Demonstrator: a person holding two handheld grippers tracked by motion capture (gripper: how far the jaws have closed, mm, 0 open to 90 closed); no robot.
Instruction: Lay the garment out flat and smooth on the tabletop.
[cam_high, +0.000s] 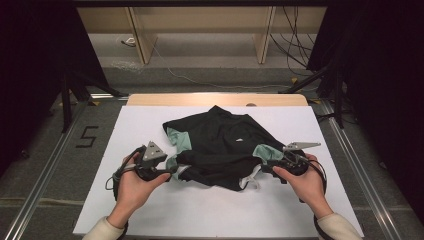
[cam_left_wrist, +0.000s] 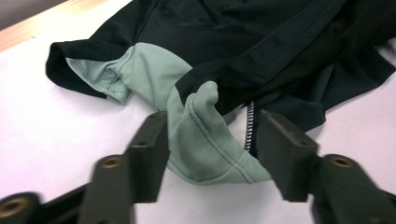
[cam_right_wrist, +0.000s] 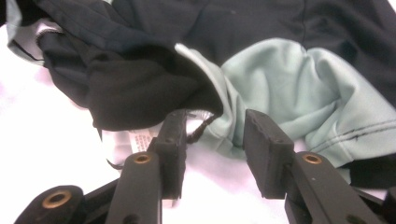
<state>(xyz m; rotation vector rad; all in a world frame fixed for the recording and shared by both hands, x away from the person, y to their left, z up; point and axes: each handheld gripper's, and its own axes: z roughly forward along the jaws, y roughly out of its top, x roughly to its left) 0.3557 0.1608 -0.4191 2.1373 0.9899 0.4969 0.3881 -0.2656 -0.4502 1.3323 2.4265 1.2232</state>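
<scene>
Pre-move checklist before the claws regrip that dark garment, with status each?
1. Left claw open: ok, the jaws stand apart.
2. Fabric between left jaws: ok, a pale green hem fold lies between them, not pinched.
3. Right claw open: ok, a gap shows between the jaws.
4. Fabric between right jaws: cannot tell, the pale green panel edge sits at the tips.
5. Garment flat on the white board: not ok, it is bunched with edges turned over.
6. Garment fully on the board: ok.

A white sheet (cam_high: 150, 210) covers the wooden table (cam_high: 150, 99).
</scene>
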